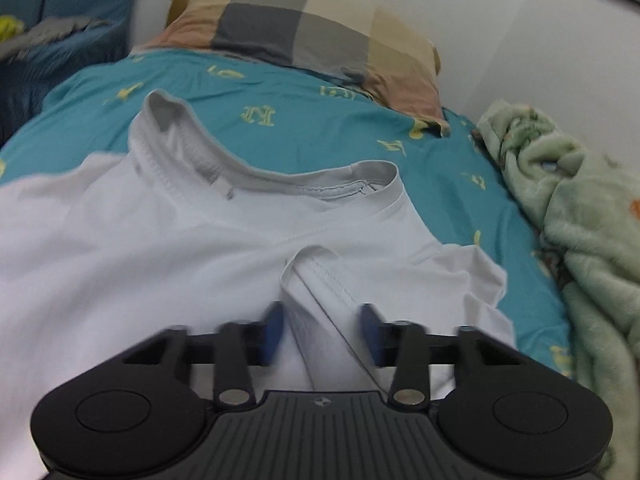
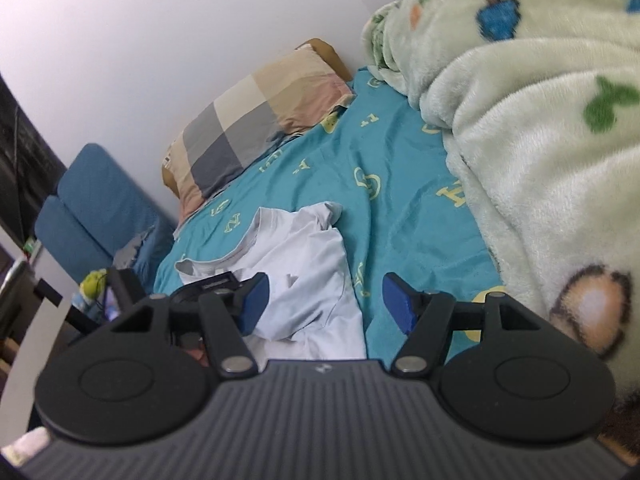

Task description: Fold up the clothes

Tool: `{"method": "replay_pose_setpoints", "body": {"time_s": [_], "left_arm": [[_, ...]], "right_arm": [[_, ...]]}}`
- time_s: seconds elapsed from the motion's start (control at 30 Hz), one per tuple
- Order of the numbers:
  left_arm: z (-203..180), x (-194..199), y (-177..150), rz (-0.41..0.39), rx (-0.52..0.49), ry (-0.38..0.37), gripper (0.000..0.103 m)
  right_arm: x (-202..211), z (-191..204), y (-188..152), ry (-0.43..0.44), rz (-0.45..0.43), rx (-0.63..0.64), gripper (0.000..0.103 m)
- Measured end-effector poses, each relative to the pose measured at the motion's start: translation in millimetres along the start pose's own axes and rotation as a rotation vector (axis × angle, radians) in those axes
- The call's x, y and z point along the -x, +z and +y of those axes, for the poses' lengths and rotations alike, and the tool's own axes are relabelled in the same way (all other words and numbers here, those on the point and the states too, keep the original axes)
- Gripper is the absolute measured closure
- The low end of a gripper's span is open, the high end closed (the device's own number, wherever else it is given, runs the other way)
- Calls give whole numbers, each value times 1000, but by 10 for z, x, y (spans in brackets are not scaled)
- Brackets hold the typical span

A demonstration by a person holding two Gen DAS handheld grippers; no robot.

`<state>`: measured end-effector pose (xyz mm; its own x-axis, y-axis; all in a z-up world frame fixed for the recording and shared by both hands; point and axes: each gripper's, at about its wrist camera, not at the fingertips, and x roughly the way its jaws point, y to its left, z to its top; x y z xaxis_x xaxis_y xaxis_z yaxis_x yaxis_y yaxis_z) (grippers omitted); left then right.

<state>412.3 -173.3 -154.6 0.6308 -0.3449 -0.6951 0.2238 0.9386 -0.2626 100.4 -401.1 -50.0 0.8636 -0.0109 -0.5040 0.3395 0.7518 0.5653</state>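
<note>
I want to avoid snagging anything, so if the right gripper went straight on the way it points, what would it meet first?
Most likely the white T-shirt on the teal bedsheet. The right gripper points down at the shirt's right edge, with the sheet just beside it; depth is hard to judge.

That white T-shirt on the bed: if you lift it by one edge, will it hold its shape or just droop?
The white T-shirt will probably droop: it already lies in soft wrinkles, with a hem fold bunched between the left gripper's fingers. It looks thin, so likely light. Pushed, it would probably crumple on the teal sheet rather than slide flat.
</note>
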Motion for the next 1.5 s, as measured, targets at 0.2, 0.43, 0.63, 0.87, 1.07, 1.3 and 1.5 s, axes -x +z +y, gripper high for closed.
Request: {"method": "replay_pose_setpoints", "body": {"time_s": [0.2, 0.43, 0.63, 0.87, 1.07, 1.3, 1.5], "left_arm": [[-78, 172, 403, -107, -73, -75, 102], [137, -113, 455, -27, -1, 114, 100], [234, 41, 301, -8, 19, 73, 66], [-247, 503, 207, -17, -140, -102, 42], [-710, 289, -80, 116, -247, -34, 80], [-413, 816, -75, -64, -7, -196, 100], [270, 1092, -218, -152, 286, -126, 100]], "right_arm": [[-28, 4, -17, 14, 2, -18, 37], [-71, -3, -35, 3, 6, -21, 37], [-97, -29, -28, -28, -3, -26, 37], [-87, -26, -16, -36, -17, -31, 37], [-124, -74, -23, -64, -15, -39, 37], [-103, -119, -22, -64, -17, -68, 37], [-96, -138, -21, -53, -11, -89, 37]]}}
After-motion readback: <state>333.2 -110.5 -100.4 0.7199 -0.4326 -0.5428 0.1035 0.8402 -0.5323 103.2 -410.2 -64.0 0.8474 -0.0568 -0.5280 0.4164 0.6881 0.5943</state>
